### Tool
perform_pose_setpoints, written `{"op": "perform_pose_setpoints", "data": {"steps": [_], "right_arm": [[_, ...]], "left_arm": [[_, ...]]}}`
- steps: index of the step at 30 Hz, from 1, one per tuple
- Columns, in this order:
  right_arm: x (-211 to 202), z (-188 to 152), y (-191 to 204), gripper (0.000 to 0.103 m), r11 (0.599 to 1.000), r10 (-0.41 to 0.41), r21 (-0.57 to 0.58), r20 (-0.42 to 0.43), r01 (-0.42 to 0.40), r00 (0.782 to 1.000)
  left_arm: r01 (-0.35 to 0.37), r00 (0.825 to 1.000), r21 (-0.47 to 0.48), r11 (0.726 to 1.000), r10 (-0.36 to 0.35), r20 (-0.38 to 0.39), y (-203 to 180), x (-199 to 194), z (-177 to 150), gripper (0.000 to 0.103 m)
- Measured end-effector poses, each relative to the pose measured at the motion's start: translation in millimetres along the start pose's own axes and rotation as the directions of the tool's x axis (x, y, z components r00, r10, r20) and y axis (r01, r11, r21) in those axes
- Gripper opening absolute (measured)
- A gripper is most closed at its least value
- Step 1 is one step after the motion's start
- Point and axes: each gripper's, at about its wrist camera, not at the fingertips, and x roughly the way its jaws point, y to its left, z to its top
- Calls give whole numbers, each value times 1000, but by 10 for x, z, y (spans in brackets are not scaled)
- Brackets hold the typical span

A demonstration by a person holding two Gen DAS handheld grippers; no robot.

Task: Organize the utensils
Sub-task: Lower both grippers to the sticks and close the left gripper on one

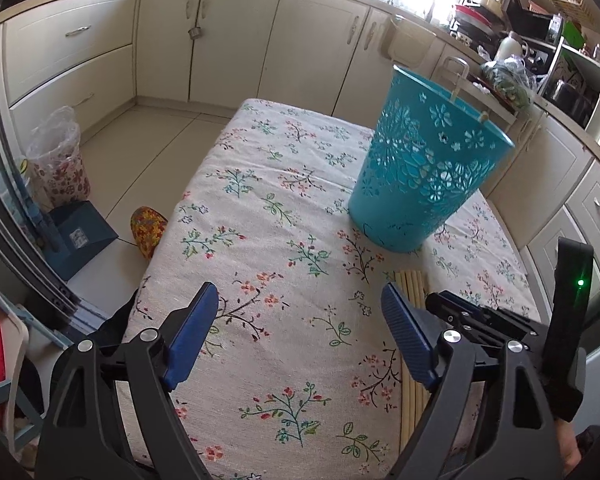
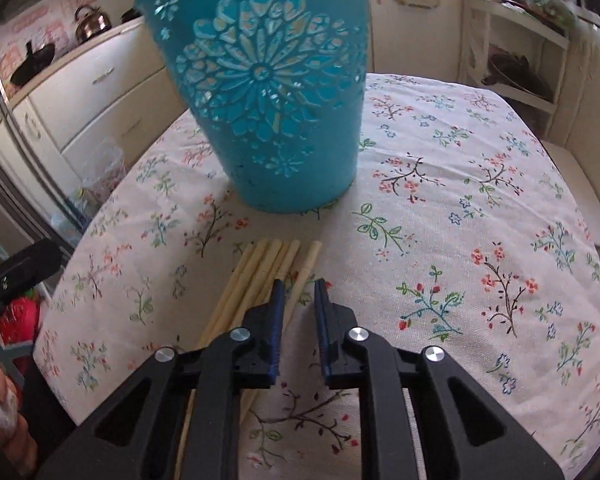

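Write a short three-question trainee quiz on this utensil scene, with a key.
1. True or false: the chopsticks already stand inside the teal bucket.
2. Which gripper has the wider gap: A) left gripper B) right gripper?
3. Fill in: the bucket stands on a ____ tablecloth.

Key: 1 false, they lie flat on the cloth before it; 2 A; 3 floral.

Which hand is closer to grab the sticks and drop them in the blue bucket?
The right. The right gripper hangs directly over the chopsticks, its jaws narrowly apart, with the blue bucket straight ahead. The left gripper is wide open over bare tablecloth, chopsticks off to its side.
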Motion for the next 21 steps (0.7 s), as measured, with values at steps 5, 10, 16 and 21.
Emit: {"op": "perform_pose_setpoints", "data": {"steps": [5, 10, 16, 21], "right_arm": [[-86, -50, -140, 11, 999, -1, -32, -7, 0, 1000], [-181, -142, -343, 10, 999, 41, 25, 15, -41, 999], [-213, -185, -400, 10, 995, 72, 64, 38, -74, 997], [-229, -199, -433, 10, 992, 95, 79, 46, -99, 994]], "left_arm": [[-4, 997, 68, 998, 10, -77, -211, 234, -18, 80], [-34, 990, 175, 984, 56, -127, -523, 505, -38, 80], [-72, 981, 237, 969, 111, -157, -732, 722, -64, 80], [-79, 978, 248, 966, 123, -169, -769, 787, -74, 80]]}}
